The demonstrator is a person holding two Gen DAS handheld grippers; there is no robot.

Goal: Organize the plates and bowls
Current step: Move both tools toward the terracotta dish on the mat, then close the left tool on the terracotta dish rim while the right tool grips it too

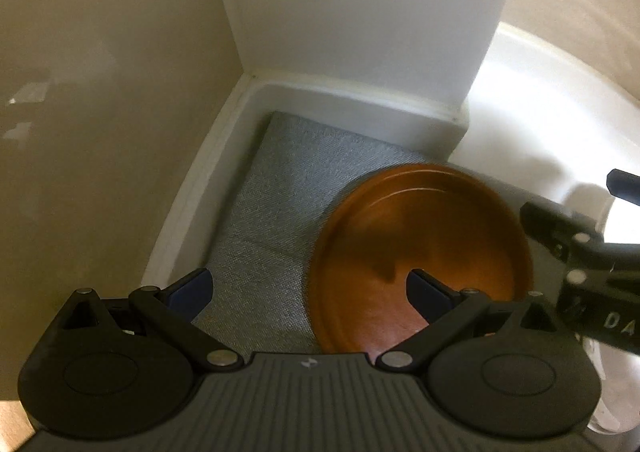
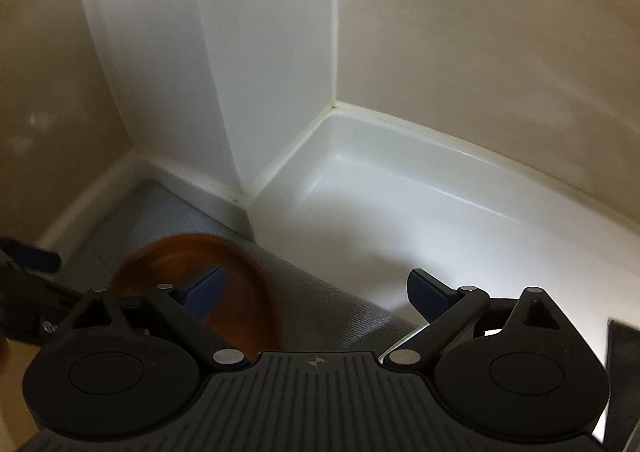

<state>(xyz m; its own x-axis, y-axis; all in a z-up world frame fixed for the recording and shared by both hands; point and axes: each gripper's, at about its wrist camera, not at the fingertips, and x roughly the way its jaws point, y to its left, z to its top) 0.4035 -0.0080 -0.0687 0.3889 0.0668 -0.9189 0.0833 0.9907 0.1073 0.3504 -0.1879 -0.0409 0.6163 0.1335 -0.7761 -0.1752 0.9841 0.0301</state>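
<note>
Brown plate [image 1: 420, 248] lay on grey mat [image 1: 280, 188], lower right of left wrist frame; left gripper [image 1: 310, 288] open, right finger over plate; right gripper [image 2: 316, 288] open, plate at lower left, nothing held

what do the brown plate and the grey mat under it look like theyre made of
Brown plate: probably wood, possibly wood-look plastic; warm orange-brown, smooth with a slight sheen, faint grain-like streaks.
Grey mat: looks like woven fabric or textured vinyl; matte, with a fine diagonal weave pattern and a fold line across it.
</note>
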